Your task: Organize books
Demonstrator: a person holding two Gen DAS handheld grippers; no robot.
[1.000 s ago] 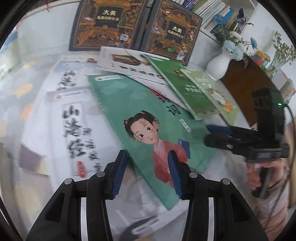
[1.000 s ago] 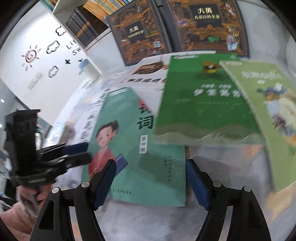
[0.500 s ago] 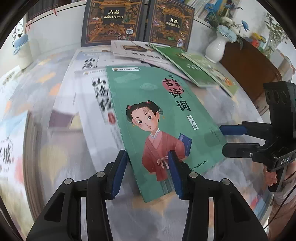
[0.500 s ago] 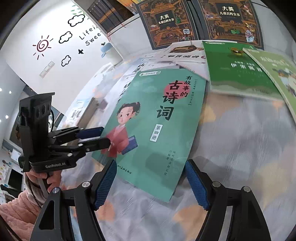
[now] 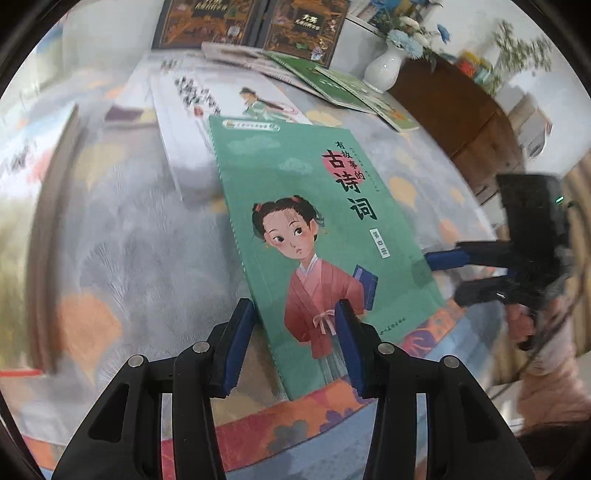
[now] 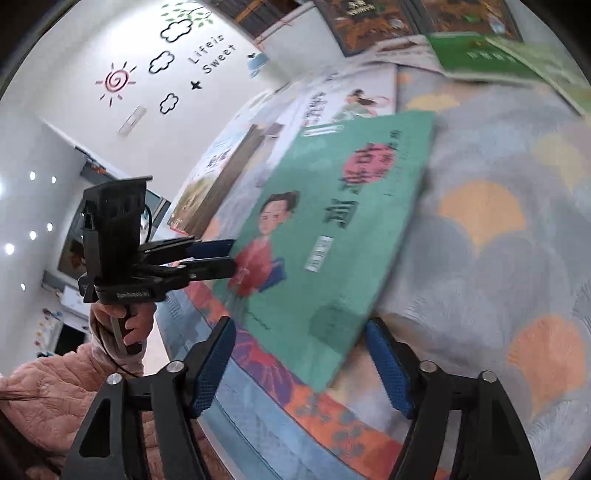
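Note:
A teal book [image 5: 314, 192] with a girl in a red robe on its cover lies flat on the patterned tablecloth, its near corner at the table's front border. My left gripper [image 5: 293, 345] stands over that near corner, jaws a little apart. One pad lies on the cover and the other just beside the spine edge, and they do not pinch the book. In the right wrist view the same book [image 6: 351, 221] has its other near corner between the fingers of my right gripper [image 6: 299, 325]. Those jaws are closing and the pads stand clear of it. The left gripper [image 6: 231, 254] shows at the book's left edge.
White books [image 5: 207, 96] and green books [image 5: 332, 85] lie spread further back, and two dark books [image 5: 306, 26] stand against the wall. A white vase [image 5: 384, 70] with flowers sits beside a brown cabinet [image 5: 450, 107]. The table's orange and blue border [image 5: 295, 417] runs just below the grippers.
The teal book has slid out from among the other books toward the table's near edge, together with both grippers. The right gripper's jaws have narrowed.

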